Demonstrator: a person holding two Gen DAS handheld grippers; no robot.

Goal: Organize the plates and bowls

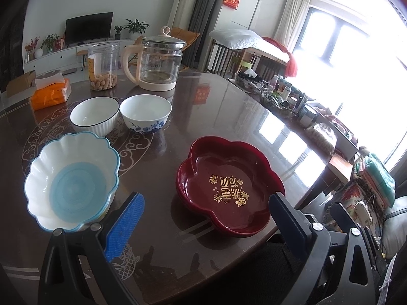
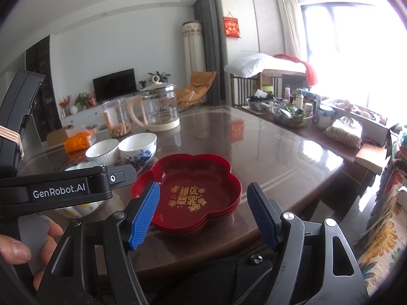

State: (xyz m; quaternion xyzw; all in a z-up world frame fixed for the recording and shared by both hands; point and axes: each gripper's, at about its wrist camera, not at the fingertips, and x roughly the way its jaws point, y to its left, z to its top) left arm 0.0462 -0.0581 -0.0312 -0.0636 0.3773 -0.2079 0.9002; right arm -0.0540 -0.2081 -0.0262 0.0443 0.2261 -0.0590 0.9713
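A stack of red flower-shaped plates (image 1: 229, 185) with gold writing sits near the table's front edge; it also shows in the right wrist view (image 2: 188, 193). A scalloped white and blue bowl (image 1: 71, 180) stands to its left. Behind are a white ribbed bowl (image 1: 95, 115) and a blue-flowered bowl (image 1: 145, 113), also in the right wrist view (image 2: 103, 150) (image 2: 138, 146). My left gripper (image 1: 206, 218) is open and empty, just short of the red plates. My right gripper (image 2: 203, 213) is open and empty, in front of the red plates.
A glass kettle (image 1: 157, 61), a clear jar of peanuts (image 1: 103, 66) and an orange tissue pack (image 1: 51, 94) stand at the back of the dark table (image 1: 229, 117). Bottles and baskets (image 2: 292, 111) crowd the far right side. The left gripper's body (image 2: 58, 185) sits at the left.
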